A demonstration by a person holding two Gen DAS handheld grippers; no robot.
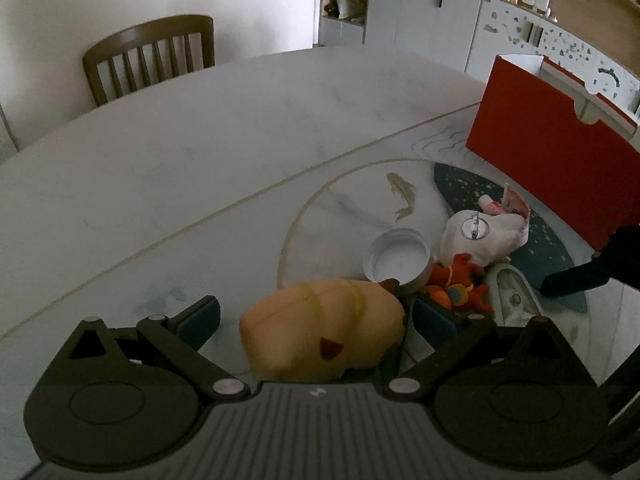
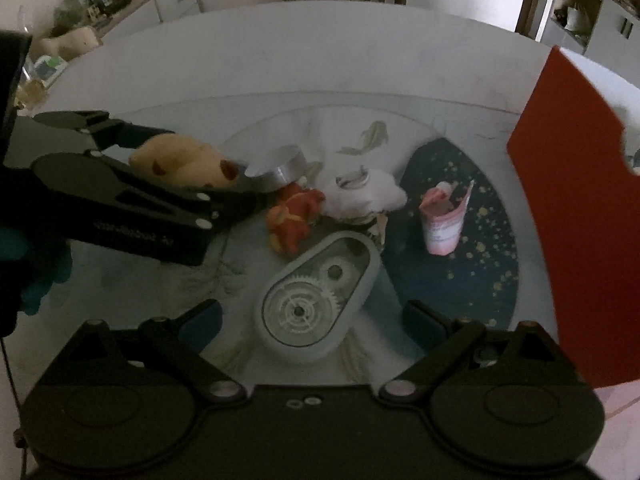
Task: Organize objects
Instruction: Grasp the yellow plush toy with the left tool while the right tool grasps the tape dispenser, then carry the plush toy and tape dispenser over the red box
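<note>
A tan plush toy (image 1: 324, 330) lies between the fingers of my left gripper (image 1: 316, 314), which is open around it with a gap on the left side. It also shows in the right wrist view (image 2: 180, 162). Beyond it lie a white lid (image 1: 398, 260), a red-orange toy figure (image 1: 460, 284), a white plush (image 1: 476, 240) and a pink wrapper (image 2: 444, 220). My right gripper (image 2: 312, 320) is open above a grey gear casing (image 2: 316, 300). A red box (image 1: 560, 160) stands at the right.
The objects sit on a round white table with a glass turntable (image 1: 240, 272) painted with a fish (image 1: 402, 196). A wooden chair (image 1: 148, 56) stands behind the table. White cabinets (image 1: 424, 16) line the far wall.
</note>
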